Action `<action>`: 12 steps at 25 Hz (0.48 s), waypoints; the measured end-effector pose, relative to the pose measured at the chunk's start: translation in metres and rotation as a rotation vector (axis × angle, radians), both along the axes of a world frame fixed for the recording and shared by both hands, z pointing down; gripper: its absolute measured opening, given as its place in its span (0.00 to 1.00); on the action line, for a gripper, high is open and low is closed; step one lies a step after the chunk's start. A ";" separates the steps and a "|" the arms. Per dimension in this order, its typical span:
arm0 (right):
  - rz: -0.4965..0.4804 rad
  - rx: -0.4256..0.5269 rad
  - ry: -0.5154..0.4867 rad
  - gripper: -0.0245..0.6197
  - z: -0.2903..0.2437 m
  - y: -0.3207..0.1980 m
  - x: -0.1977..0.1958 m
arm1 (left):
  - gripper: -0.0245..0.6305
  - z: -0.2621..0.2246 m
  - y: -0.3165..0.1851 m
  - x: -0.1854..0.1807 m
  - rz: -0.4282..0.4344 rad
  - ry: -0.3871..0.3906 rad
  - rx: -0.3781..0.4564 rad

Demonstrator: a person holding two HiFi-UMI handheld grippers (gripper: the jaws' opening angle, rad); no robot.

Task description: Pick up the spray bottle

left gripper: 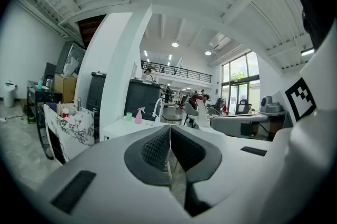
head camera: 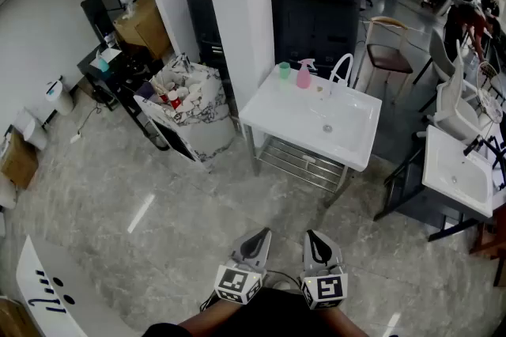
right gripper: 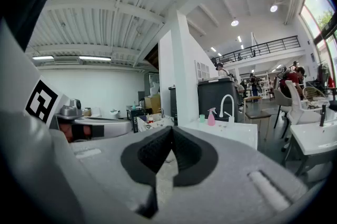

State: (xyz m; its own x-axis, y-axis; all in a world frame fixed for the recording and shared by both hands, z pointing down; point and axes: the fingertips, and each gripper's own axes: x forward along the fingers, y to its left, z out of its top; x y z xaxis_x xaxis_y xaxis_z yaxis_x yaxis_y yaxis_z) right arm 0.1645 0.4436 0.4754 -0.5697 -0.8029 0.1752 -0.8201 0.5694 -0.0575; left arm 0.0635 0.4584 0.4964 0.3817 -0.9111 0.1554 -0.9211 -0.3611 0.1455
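Well, the spray bottle (head camera: 303,75) stands upright on the sink (head camera: 352,122); left gripper (head camera: 259,239) and right gripper (head camera: 315,240) jaws closed.

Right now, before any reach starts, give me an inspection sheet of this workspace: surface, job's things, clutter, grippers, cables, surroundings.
Surface: white sink unit on a metal frame, standing on a grey marbled floor.
Job's things: pink spray bottle upright on the sink's back rim, untouched.
Clutter: green cup left of the bottle, apart from it; white faucet to its right.
Grippers: left gripper and right gripper both shut, fingers together, nothing between them, well short of the sink.
Cables: what looks like a thin cord on the floor by the black shelf.
Surroundings: bin of rubbish, black cabinet, chair, second sink, people further back.
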 end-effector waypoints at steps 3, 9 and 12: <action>0.016 -0.001 -0.008 0.03 0.003 -0.011 0.010 | 0.06 0.004 -0.004 0.006 0.001 0.004 -0.005; 0.056 -0.048 -0.044 0.04 0.018 -0.029 0.013 | 0.06 0.014 -0.020 -0.006 0.004 0.029 -0.014; 0.077 -0.058 -0.031 0.04 0.021 -0.043 0.007 | 0.06 0.019 -0.036 -0.017 0.014 0.047 -0.026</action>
